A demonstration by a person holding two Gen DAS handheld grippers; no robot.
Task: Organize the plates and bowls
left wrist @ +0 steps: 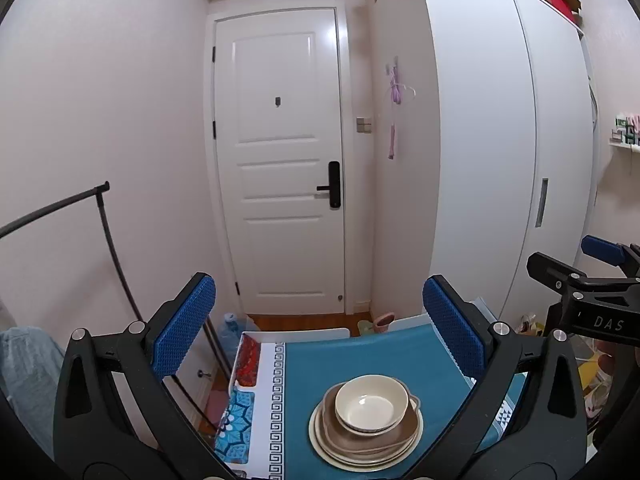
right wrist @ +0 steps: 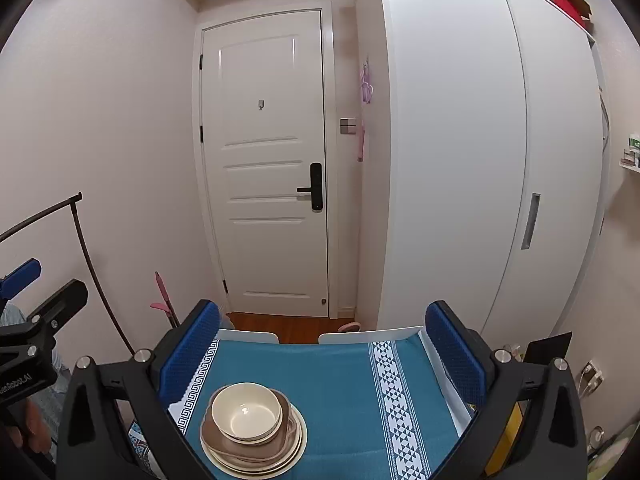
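We hold the left gripper (left wrist: 318,326) wide open, and its blue pads (left wrist: 184,326) touch nothing. The right gripper (right wrist: 322,344) is also wide open and empty. Both hang above the table (right wrist: 352,384), side by side, pointing forward at the door (left wrist: 280,160).

Below them the stack (left wrist: 366,428) stands on the blue cloth (left wrist: 360,360): cream bowls (left wrist: 372,404) nested on top, a brown dish (left wrist: 360,438) under them, cream plates (left wrist: 332,452) at the bottom. How many plates there are, we cannot count. The near edge of the table is cut off by the gripper bodies. Beside the door stands a white wardrobe (right wrist: 460,160).
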